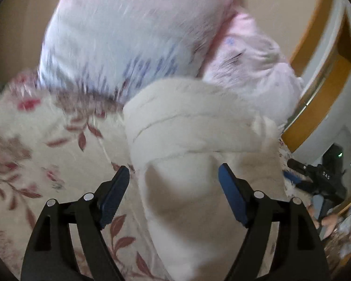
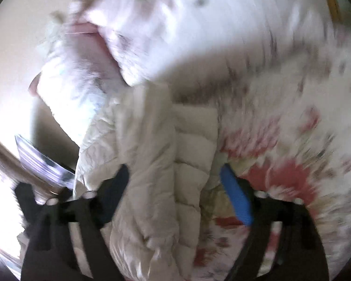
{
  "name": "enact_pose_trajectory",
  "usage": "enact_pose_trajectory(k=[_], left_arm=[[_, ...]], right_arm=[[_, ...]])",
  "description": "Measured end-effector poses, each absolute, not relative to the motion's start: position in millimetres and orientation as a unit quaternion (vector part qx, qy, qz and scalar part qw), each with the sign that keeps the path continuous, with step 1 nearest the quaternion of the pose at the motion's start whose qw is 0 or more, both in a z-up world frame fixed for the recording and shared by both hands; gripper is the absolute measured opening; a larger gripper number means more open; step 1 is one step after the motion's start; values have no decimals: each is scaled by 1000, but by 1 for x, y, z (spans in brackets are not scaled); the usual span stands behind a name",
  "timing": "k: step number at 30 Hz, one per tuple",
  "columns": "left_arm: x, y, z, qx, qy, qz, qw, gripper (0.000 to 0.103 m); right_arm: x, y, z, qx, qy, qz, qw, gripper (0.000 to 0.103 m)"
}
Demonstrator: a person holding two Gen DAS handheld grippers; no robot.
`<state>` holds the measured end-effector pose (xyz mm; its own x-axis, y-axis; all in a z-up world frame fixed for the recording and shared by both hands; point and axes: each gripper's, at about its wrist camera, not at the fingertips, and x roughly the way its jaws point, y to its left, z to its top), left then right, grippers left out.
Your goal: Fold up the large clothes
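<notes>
Judging from how things are lying, I am reckoning the fold is well along but not closed out: the cream puffer jacket (image 1: 194,126) is sitting in the centre of the left wrist view as a thick, bundled stack with a band-like edge across it, and in the right wrist view the same jacket (image 2: 156,164) is showing quilted panels lying one over another down the middle of the frame. I am holding the left hand-held gripper (image 1: 174,175) with its blue pads spread apart, straddling the lower end of the bundle without pinching it; the right hand-held gripper (image 2: 174,175) is likewise standing wide, fabric running between its fingers. What is left, I think, is a last tuck or squaring up, though blur is hiding the far edges. The jacket is resting on a bed with a floral bedspread (image 1: 35,145), red blossoms filling the left of the frame. Two pale pink pillows (image 1: 128,35) are piling up at the top, and a wooden-trimmed cabinet (image 1: 320,75) is curving along the right edge.
</notes>
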<state>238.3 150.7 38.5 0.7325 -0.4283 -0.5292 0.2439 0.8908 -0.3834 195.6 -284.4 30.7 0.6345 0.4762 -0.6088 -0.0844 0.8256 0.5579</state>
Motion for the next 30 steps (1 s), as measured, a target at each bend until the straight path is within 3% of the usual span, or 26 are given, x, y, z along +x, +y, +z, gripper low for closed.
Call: enact_pose_trajectory(k=[2,5,10,16,18,20,23,27,28,29,30], left_arm=[[214,131,51,-112,289,-200,930,78],[185,95,58,-66,270,-248,928,78],[184,59,38,-12,307,-273,911,78],[220,57,3,-40,355,-281,891,78],[221,57,3,-43,354,-280,891,79],[222,58,4,-47,353,-284,890,80],[222,58,4,-47,353,-286,890,83],[221,55,4,-45,352,-287,890,85],[221,55,5,-46,352,-288,889,86],[220,55,5,-46,352,-288,889,86],[219,54,5,-46,352,-288,889,87]], right_arm=[[179,-265,45,208,383,199,878,50],[166,-217,52,144,385,251,876,39],[184,-180,19,74,435,234,866,34],[203,-176,1,80,470,224,850,34],[208,-183,16,95,459,242,850,40],[223,-203,42,130,418,231,869,70],[253,-237,64,187,379,172,890,73],[315,-252,54,249,401,144,870,73],[324,-250,50,259,407,154,862,65],[329,-244,45,260,409,165,859,40],[334,-238,42,246,410,164,863,24]])
